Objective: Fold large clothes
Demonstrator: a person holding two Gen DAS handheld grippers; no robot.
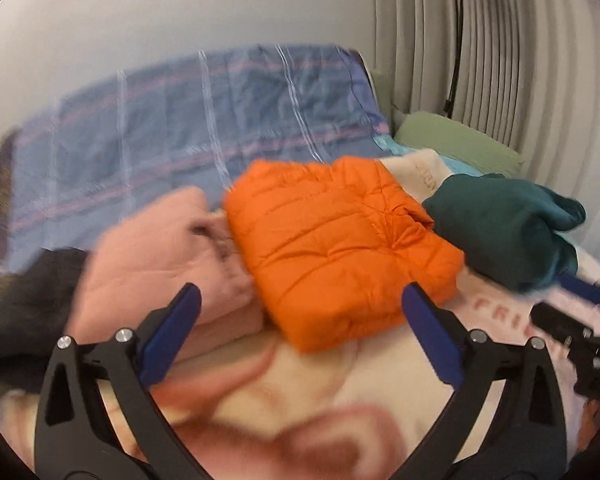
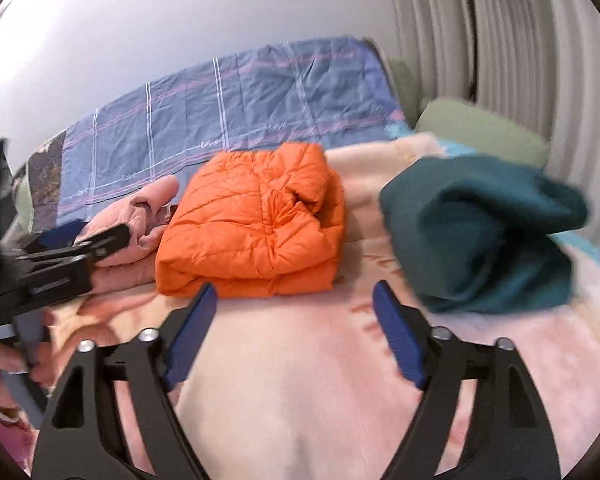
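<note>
Orange jacket (image 1: 340, 248): a quilted puffer, already folded into a thick block, lying on the bed at the centre of both views; in the right wrist view (image 2: 256, 216) its stacked layers show along the near edge.
Pink garment (image 1: 160, 248): loosely bunched, touching the jacket's left side in the frame, not folded as far as I can tell.
Teal garment (image 2: 480, 232): a rumpled roll to the right of the jacket, apart from it in the right wrist view, blurred at its edges.
Left gripper (image 1: 300, 332): fingers spread wide and holding nothing, aimed at the jacket's near edge from low in the frame.
Right gripper (image 2: 294, 328): fingers likewise apart and empty, over bare blanket between the jacket and the teal garment.
Bed blanket (image 2: 320, 380): pale pink and cream fleece under everything, soft and wrinkle-prone.
Backdrop: blue plaid quilt (image 2: 240, 96) along the wall, green pillow (image 1: 456, 140) in the upper right.
Stage, as a judgement: one piece done, the pink or teal piece likely next.
Risk: dragging a neighbour out could nudge or spring the puffy jacket open, since the pink one presses against it.
Risk: fingers closing low could pinch the fleece blanket along with the cloth and pull the whole pile.
</note>
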